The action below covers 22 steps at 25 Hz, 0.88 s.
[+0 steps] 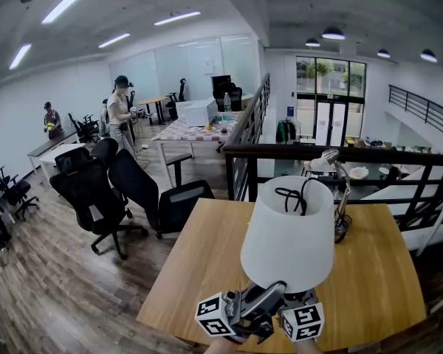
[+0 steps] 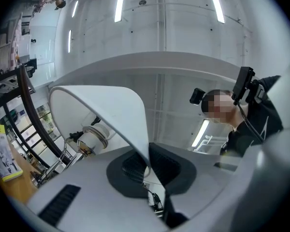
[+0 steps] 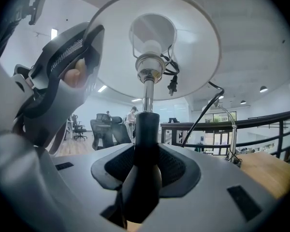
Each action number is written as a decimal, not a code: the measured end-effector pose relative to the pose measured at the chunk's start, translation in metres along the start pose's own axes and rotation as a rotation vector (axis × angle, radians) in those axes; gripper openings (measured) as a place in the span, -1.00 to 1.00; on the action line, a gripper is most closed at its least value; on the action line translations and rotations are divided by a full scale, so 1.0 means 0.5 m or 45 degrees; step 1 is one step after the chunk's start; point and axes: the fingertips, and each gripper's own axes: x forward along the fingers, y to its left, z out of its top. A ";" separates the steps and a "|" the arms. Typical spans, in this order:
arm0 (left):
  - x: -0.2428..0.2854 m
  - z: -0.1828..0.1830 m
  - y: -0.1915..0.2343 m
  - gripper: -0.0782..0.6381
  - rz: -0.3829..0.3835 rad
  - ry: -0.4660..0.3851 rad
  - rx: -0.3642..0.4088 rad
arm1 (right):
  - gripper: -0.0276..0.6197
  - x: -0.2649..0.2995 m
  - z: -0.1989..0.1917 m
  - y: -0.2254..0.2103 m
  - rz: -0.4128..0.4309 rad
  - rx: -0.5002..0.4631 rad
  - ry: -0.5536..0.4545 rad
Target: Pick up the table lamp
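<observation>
Closest to the lens, at the bottom edge of the head view, the left tool (image 1: pixel 269 292) and the right tool (image 1: pixel 301 306) sit side by side, each with its marker cube. Both reach up under a table lamp (image 1: pixel 288 234) with a white drum-shaped fabric shade. The lamp stands upright over the near part of a light wooden tabletop (image 1: pixel 199 264); its foot is hidden behind the tools. A black cord (image 1: pixel 292 198) is bundled in the open top of the shade. At the far right edge of the tabletop stands a slim chrome gooseneck desk lamp (image 1: pixel 340 190). Black office chairs (image 1: pixel 103 190) are on the wood floor to the left, with a dark metal railing (image 1: pixel 340 153) behind the tabletop and two people (image 1: pixel 119 109) far off.

In the left gripper view, the jaws are pinched nearly together on the thin lower rim of the shade (image 2: pixel 106 110), whose wall runs straight down between the pads. The lamp's white socket (image 2: pixel 94 137) shows inside. A person in dark clothing (image 2: pixel 256 124) is at the right.

In the right gripper view, the jaws clamp the lamp's black stem (image 3: pixel 145 139), which stands upright between the pads. A chrome rod (image 3: pixel 147 98) rises from it to the shade overhead. A black plug (image 3: pixel 172 85) dangles beside it.
</observation>
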 end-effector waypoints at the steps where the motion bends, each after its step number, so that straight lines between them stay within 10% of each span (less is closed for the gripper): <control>1: 0.002 0.002 -0.002 -0.74 -0.003 0.000 0.002 | -0.44 -0.001 0.004 0.000 -0.002 -0.003 -0.005; 22: 0.044 0.038 -0.042 -0.74 -0.071 -0.001 0.079 | -0.44 -0.007 0.085 -0.003 -0.019 -0.046 -0.098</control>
